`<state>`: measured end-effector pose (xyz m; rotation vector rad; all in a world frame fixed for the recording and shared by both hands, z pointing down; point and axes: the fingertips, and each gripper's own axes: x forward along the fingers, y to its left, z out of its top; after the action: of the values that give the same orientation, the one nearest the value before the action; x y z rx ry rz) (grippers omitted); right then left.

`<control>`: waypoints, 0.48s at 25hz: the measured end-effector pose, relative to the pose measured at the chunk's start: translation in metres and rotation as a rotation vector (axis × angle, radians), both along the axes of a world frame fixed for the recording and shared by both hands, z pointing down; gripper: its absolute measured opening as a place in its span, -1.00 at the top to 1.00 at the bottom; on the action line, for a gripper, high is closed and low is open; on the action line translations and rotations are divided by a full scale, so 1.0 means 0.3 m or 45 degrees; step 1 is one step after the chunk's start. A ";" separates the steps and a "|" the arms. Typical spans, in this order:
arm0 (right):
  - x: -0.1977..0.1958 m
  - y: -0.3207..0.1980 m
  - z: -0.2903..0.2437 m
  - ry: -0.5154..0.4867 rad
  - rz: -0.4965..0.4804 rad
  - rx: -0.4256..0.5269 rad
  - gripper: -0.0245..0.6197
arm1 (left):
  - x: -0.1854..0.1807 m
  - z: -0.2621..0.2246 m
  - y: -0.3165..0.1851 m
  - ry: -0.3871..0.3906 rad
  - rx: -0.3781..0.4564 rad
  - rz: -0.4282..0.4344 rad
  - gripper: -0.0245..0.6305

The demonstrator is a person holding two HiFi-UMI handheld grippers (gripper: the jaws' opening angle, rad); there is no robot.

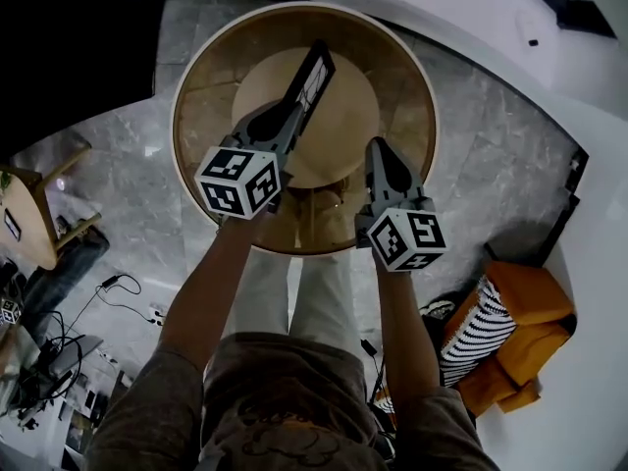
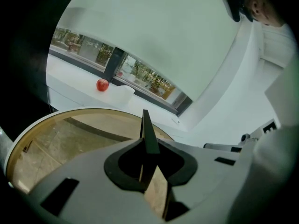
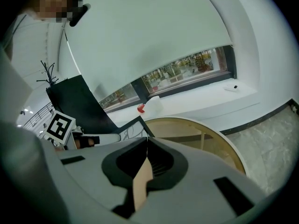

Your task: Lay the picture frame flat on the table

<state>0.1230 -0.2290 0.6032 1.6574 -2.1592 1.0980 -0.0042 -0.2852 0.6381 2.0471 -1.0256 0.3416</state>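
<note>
Picture frame (image 1: 312,81) sits toward 12 o'clock of the round table (image 1: 179,116), clamped at its near end by your left gripper (image 1: 294,116). The head view shows the frame as a narrow dark slab, not yet flat. Only the left gripper view shows its thin edge (image 2: 148,134) pinched between the jaws. Your right gripper (image 1: 378,150), at 4 o'clock, holds nothing. Its own view shows the jaw tips meeting, with the frame's corner at 10 o'clock.

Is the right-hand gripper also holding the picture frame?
No, the right gripper has its jaws shut together on nothing; only the left gripper clamps the picture frame.
</note>
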 end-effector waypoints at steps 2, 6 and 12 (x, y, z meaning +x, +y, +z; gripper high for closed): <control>-0.001 -0.009 0.015 -0.003 -0.005 -0.007 0.86 | 0.003 0.009 -0.010 -0.001 0.000 0.000 0.70; -0.008 -0.008 0.036 -0.013 -0.013 -0.019 0.86 | -0.002 0.028 -0.008 0.003 -0.015 -0.008 0.70; -0.019 -0.012 0.052 -0.020 -0.016 -0.033 0.86 | -0.003 0.056 0.000 0.002 -0.031 0.004 0.70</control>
<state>0.1172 -0.2325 0.6190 1.6274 -2.1530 1.1347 -0.0052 -0.2853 0.6548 2.0274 -1.0123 0.3524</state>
